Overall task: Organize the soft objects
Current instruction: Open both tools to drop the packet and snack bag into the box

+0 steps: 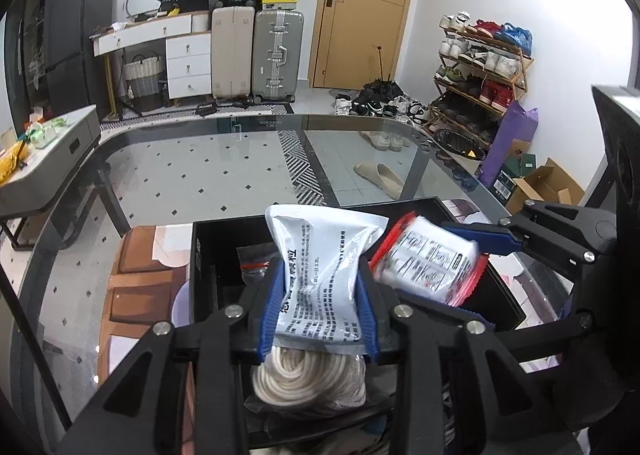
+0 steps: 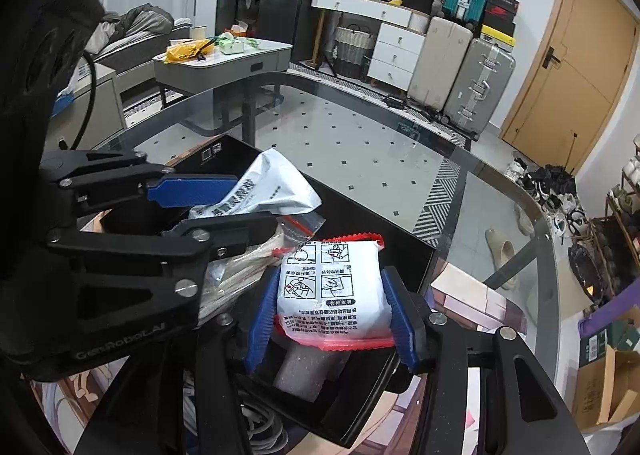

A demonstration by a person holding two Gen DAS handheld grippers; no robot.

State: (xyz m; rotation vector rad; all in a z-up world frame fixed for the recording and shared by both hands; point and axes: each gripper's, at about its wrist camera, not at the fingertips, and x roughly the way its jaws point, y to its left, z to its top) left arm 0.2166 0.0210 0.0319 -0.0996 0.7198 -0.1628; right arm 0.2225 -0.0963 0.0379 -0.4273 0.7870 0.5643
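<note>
My left gripper (image 1: 320,295) is shut on a white-grey printed pouch (image 1: 324,267), held above a black box (image 1: 208,239). The pouch also shows in the right wrist view (image 2: 272,187), with the left gripper (image 2: 224,203) on it. My right gripper (image 2: 330,309) is shut on a white red-edged packet (image 2: 332,291), also over the black box (image 2: 416,255). This packet shows in the left wrist view (image 1: 428,259), held by the right gripper (image 1: 476,251). A bag of white rope (image 1: 308,379) lies under the left gripper. A grey roll (image 2: 308,371) lies in the box.
The box stands on a glass table (image 1: 224,159) over a patterned mat (image 1: 136,275). A small clear zip bag (image 1: 252,259) lies in the box. Suitcases (image 1: 256,55), a shoe rack (image 1: 480,71) and a side table (image 2: 224,55) stand beyond.
</note>
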